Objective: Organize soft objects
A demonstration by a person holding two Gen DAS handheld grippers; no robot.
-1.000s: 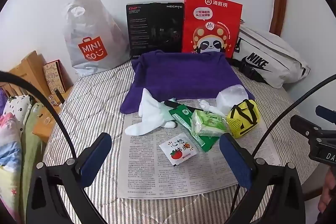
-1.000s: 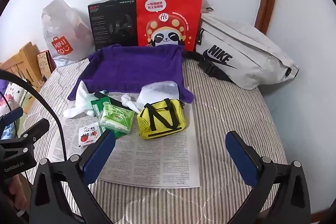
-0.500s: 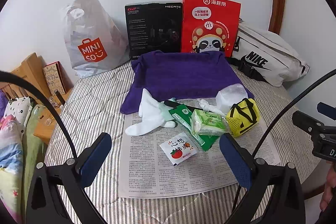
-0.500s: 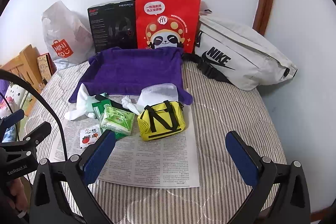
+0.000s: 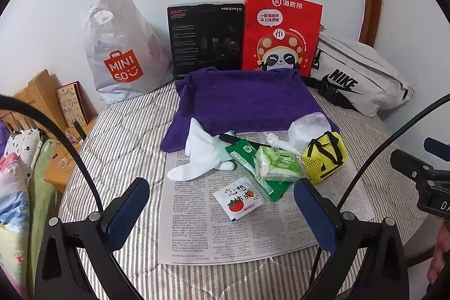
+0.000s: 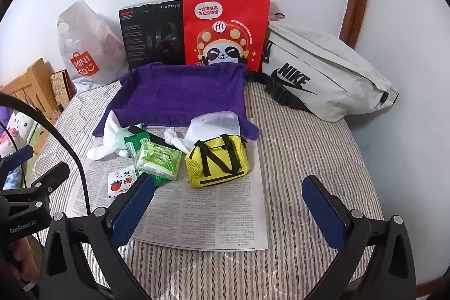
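Striped quilted bedding carries a newspaper sheet (image 5: 239,227), above which the left gripper (image 5: 222,211) and right gripper (image 6: 229,208) hover, fingers spread wide and empty. Just beyond lie a tomato sachet (image 5: 239,198), crinkly green tissue pack (image 6: 157,159), yellow mesh-sided mini bag (image 6: 220,159), white sock (image 5: 197,159) and plush purple towel (image 6: 180,94). Only the left view shows the bedside glassware.

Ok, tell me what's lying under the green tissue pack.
The green tissue pack lies on a flat green packet that sticks out beside it, on the newspaper. Whatever lies directly beneath the pack is covered.
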